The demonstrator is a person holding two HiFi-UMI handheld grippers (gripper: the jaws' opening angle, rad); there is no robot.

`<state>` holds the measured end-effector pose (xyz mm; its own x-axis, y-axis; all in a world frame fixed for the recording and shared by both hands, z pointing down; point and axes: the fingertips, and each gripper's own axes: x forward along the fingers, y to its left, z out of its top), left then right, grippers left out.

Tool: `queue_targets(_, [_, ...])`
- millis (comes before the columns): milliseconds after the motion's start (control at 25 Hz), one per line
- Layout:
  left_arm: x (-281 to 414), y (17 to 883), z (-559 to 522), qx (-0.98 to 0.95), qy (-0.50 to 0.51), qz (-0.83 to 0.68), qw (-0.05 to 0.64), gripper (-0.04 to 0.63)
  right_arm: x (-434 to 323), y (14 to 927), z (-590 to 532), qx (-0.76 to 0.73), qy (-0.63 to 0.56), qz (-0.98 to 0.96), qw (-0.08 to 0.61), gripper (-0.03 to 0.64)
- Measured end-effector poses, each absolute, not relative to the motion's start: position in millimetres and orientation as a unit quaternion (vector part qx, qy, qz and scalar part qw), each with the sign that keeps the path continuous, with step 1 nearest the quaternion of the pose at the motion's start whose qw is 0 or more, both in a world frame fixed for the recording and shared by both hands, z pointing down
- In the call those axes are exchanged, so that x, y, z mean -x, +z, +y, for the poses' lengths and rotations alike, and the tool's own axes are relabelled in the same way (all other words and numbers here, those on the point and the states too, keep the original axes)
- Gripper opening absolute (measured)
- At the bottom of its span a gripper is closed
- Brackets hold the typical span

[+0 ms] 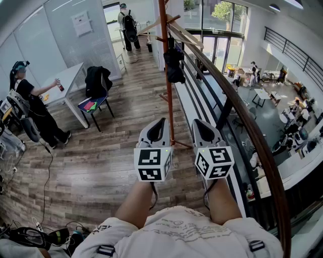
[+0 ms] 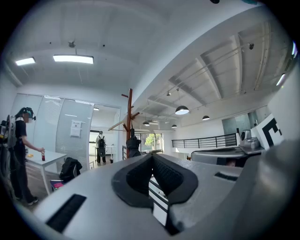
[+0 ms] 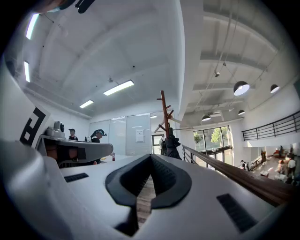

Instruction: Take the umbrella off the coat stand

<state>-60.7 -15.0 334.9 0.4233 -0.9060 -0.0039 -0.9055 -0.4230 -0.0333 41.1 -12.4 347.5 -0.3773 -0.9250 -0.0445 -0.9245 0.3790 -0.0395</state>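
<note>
Wood-plank floor [image 1: 101, 161], white table [image 1: 69, 80], glass partition [image 1: 60, 35], curved handrail [image 1: 258, 140], tall windows [image 1: 222, 15].

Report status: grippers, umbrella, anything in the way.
Left gripper and right gripper shut, empty. Umbrella hangs on coat stand ahead, untouched. Nothing between; railing beside the stand.

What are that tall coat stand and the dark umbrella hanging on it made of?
The coat stand looks like reddish-brown wood with a smooth, evenly stained finish, though painted metal is possible. The umbrella, hanging folded, looks like matte black fabric: slack, bunched and creased.
</note>
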Motion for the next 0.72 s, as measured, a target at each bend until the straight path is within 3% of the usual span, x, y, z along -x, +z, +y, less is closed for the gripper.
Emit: queue_targets(720, [-3,338,-8,0.841,-0.018,0.541,0.015,0.005,-93,357,-5,0.542,-0.016,0.84,0.024,0.003])
